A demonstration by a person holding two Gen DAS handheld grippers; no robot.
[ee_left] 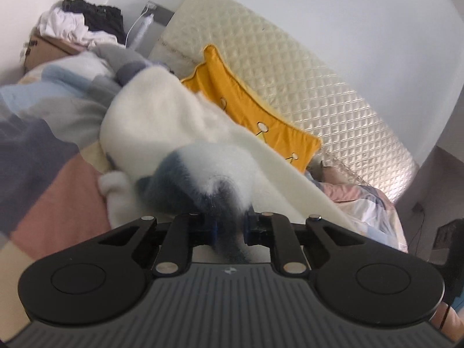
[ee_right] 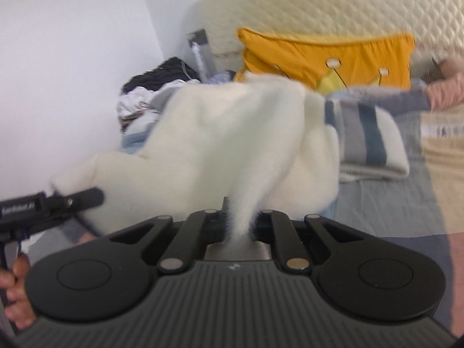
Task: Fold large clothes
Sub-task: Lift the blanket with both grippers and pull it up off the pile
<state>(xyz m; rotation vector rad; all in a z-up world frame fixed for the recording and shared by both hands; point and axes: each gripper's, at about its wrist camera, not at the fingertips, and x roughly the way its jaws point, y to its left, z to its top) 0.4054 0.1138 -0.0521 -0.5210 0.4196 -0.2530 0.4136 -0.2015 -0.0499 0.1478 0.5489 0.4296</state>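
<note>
Where writing goes, we can make out only a white logo on the left gripper seen from the right wrist, too blurred to read, and dark print on the cardboard box that we cannot read either. Our left gripper's fingers are closed on a dark blue and white fluffy part of the cream sweater, and the right gripper pinches a cream fold between its fingers. The sweater hangs between them above the bed, whose cover is patchwork pink, grey and beige. Behind it a yellow cushion leans on a quilted cream mattress against the white wall. What looks like a folded striped garment lies beside the sweater
</note>
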